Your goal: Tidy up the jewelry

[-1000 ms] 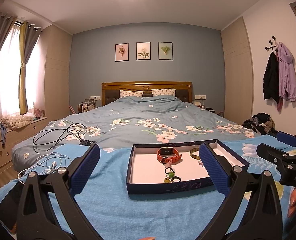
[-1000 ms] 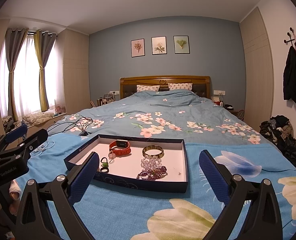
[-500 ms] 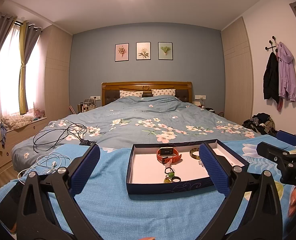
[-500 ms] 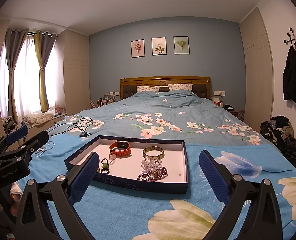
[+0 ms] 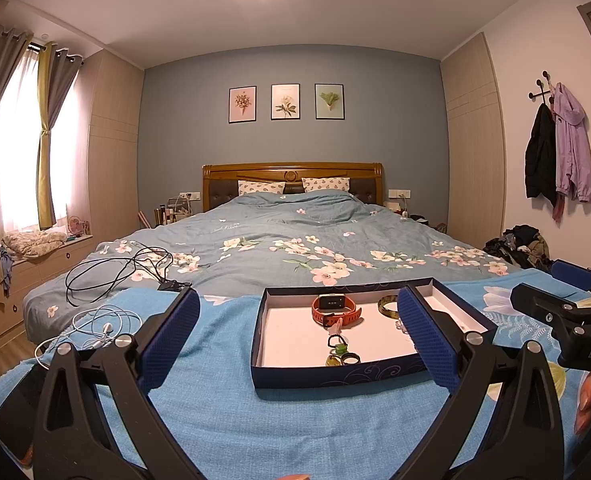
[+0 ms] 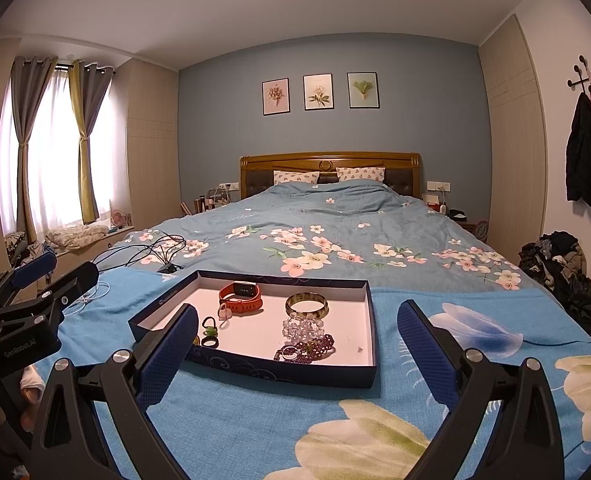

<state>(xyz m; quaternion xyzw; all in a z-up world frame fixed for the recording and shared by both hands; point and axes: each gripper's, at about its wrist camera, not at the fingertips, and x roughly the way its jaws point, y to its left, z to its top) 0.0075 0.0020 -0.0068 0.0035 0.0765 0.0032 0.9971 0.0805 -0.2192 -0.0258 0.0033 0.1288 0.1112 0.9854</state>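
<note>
Risk: shallow tray sliding on soft blue blanket if nudged; tangled beaded bracelets dragging neighbours; small rings slipping from wide pads.
Left gripper, right gripper: spread wide, empty, short of tray's near edge.
Orange watch, bangle: toward far edge.

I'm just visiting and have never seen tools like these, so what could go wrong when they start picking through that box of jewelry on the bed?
The shallow box sits on soft bedding, so a push from either gripper might tip or slide it. The purple bead bracelet lies against the clear bead bracelet; lifting one could drag the other. The small rings look hard for the wide fingers to pinch and might slip.
</note>
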